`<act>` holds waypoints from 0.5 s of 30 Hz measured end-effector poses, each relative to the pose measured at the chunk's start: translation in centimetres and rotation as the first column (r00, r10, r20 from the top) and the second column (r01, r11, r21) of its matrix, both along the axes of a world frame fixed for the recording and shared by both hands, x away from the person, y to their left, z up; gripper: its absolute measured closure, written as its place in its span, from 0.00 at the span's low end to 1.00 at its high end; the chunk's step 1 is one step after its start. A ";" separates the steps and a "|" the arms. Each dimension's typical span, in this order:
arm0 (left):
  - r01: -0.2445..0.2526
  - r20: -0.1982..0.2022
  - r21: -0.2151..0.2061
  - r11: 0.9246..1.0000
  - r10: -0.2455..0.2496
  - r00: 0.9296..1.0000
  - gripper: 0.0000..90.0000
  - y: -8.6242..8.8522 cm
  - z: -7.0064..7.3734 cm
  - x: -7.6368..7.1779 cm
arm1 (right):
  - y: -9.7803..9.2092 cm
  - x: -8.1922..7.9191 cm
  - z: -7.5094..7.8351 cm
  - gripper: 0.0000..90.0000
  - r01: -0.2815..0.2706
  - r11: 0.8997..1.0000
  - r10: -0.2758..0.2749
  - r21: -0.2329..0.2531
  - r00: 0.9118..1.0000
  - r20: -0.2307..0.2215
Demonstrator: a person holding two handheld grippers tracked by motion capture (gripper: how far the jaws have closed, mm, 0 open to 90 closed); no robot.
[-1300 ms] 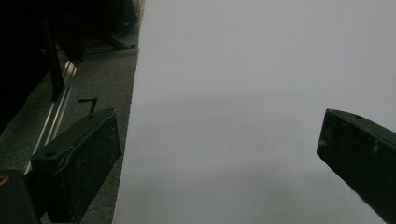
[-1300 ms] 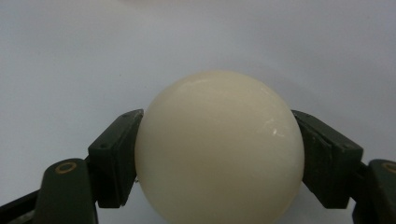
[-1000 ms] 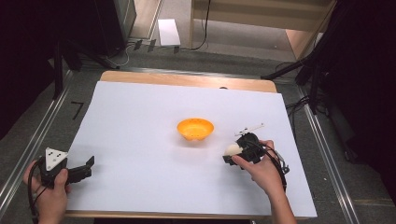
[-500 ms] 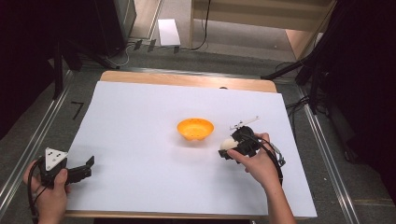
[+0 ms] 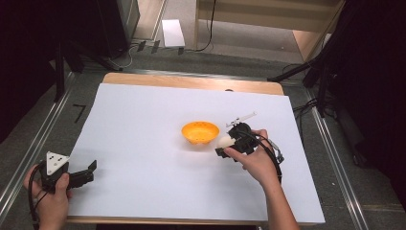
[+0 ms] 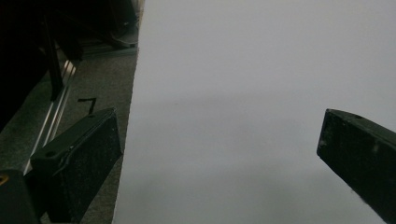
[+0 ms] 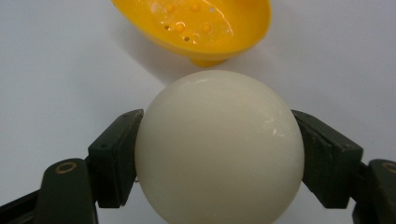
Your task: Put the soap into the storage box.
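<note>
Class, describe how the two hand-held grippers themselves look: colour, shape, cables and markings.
Both are black. The left gripper carries a grey three-cornered plate with dark dots, and a black cable loops beside it. The right gripper trails black cables. Its jaws are flat, blocky pads.

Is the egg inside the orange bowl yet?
Not yet. The egg is pinched in the right gripper, beside the orange bowl, which looks empty.

A white sheet point(image 5: 158, 124) covers the wooden desk point(image 5: 191, 81). Grey carpet floor point(image 5: 28, 139) surrounds it, with metal rails point(image 5: 335, 163), black cables point(image 5: 208, 28) and a wooden cabinet point(image 5: 273, 17) beyond.
</note>
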State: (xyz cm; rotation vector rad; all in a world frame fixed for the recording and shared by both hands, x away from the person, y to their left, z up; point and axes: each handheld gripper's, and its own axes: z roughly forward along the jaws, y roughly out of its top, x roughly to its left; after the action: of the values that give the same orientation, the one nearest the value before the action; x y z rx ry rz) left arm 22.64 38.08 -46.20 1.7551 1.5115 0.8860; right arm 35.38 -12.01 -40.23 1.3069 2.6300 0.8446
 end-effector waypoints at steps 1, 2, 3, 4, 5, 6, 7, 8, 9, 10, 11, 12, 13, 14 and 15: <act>0.000 0.000 0.000 1.000 0.000 1.000 0.00 0.0 0.0 0.0 | 0.2 0.1 0.2 0.27 -0.005 1.000 0.005 0.001 1.000 0.003; -0.001 0.001 0.001 1.000 0.001 1.000 0.00 0.0 0.0 0.0 | 0.6 0.3 0.4 0.27 -0.009 1.000 0.009 0.008 1.000 0.005; -0.001 -0.001 0.001 1.000 0.001 1.000 0.00 0.0 0.0 0.0 | 0.8 0.4 0.6 0.27 -0.010 1.000 0.010 0.008 1.000 0.006; -0.001 -0.001 0.001 1.000 0.001 1.000 0.00 0.0 0.0 0.0 | 0.8 0.4 0.6 0.27 -0.010 1.000 0.010 0.008 1.000 0.006; -0.001 -0.001 0.000 1.000 0.001 1.000 0.00 0.0 0.0 0.0 | 1.0 0.5 0.7 0.27 -0.013 1.000 0.013 0.004 1.000 0.007; 0.000 0.000 0.000 1.000 0.000 1.000 0.00 0.0 0.0 0.0 | 1.3 0.6 0.7 0.27 -0.016 1.000 0.016 0.004 1.000 0.010; 0.000 -0.001 0.000 1.000 0.000 1.000 0.00 0.0 0.0 0.0 | 1.7 0.8 0.9 0.27 -0.021 1.000 0.021 0.008 1.000 0.011; 0.000 -0.001 0.000 1.000 0.000 1.000 0.00 0.0 0.0 0.0 | 1.7 0.8 0.9 0.27 -0.021 1.000 0.021 0.008 1.000 0.011; 0.000 -0.001 -0.001 1.000 0.000 1.000 0.00 0.0 0.0 0.0 | 1.9 0.9 0.9 0.27 -0.022 1.000 0.022 0.011 1.000 0.013; 0.000 -0.001 -0.001 1.000 0.000 1.000 0.00 0.0 0.0 0.0 | 2.1 1.0 0.9 0.27 -0.024 1.000 0.023 0.015 1.000 0.011; 0.000 -0.001 -0.001 1.000 0.000 1.000 0.00 0.0 0.0 0.0 | 2.2 1.1 1.0 0.27 -0.026 1.000 0.026 0.016 1.000 0.011; 0.000 -0.001 -0.002 1.000 0.000 1.000 0.00 0.0 0.0 0.0 | 2.4 1.2 1.0 0.27 -0.027 0.999 0.027 0.017 1.000 0.010; 0.001 -0.001 -0.003 1.000 -0.001 1.000 0.00 0.0 0.0 0.0 | 2.6 1.3 1.1 0.27 -0.036 0.999 0.035 0.019 0.999 0.012; 0.001 0.000 -0.003 1.000 -0.001 1.000 0.00 0.0 0.0 0.0 | 2.8 1.3 1.1 0.27 -0.033 0.999 0.033 0.020 0.999 0.011; 0.002 -0.002 -0.003 1.000 -0.002 1.000 0.00 0.0 0.0 0.0 | 3.0 1.4 1.2 0.27 -0.032 0.999 0.032 0.021 0.999 0.011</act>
State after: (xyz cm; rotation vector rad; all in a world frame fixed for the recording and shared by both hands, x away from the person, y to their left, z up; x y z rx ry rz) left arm 22.63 38.11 -46.18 1.7549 1.5115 0.8810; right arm 36.78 -9.04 -39.06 1.2642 2.6477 0.8834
